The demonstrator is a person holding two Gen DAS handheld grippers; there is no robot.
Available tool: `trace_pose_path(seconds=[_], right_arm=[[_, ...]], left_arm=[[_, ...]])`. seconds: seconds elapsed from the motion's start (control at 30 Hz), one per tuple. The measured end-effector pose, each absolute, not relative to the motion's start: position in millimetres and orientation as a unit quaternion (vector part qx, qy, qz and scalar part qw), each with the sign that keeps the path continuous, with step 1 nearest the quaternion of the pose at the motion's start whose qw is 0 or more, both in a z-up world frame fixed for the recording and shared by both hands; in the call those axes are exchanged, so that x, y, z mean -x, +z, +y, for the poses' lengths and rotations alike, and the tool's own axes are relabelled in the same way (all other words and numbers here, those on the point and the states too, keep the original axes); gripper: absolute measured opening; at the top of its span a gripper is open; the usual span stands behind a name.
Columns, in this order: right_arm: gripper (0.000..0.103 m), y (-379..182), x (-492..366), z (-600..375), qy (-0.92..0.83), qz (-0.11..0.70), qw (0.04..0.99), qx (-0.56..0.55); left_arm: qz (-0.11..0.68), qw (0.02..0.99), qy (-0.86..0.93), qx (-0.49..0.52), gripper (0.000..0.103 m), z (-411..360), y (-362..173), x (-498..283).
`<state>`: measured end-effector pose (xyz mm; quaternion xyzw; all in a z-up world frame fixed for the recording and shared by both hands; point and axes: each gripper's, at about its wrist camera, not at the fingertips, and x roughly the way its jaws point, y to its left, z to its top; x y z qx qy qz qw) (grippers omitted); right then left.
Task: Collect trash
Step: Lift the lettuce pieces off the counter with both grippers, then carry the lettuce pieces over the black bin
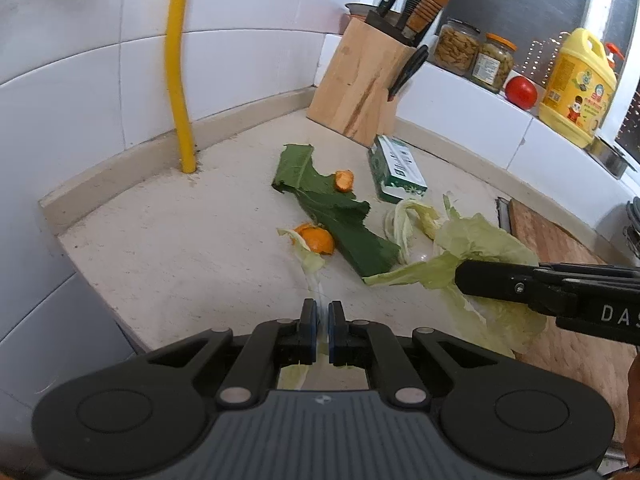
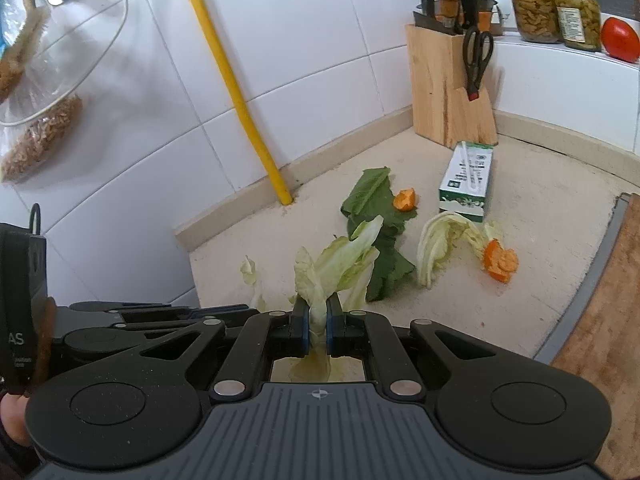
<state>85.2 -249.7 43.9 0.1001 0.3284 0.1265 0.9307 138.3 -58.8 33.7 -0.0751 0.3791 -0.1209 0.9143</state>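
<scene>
Glossy white wall tiles (image 2: 320, 32), a matt speckled stone counter (image 1: 180, 248), a raw wooden knife block (image 2: 444, 92).

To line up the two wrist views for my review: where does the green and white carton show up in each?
Left wrist view: the green and white carton lies right of centre, just in front of the knife block.
Right wrist view: the carton lies right of centre, just below the knife block.
Shared landmark: the yellow pipe, running down the tiled wall to the counter.
</scene>
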Motion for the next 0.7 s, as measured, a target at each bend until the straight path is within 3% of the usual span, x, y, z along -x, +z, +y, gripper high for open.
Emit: trace_pose_path(seconds=[0.7], right_arm=[[0.010,32,-119,-132,0.274,0.364,0.889,-0.046]], left_arm=[[0.372,0.920,0.015,0.122,0.003,37,30,-89]])
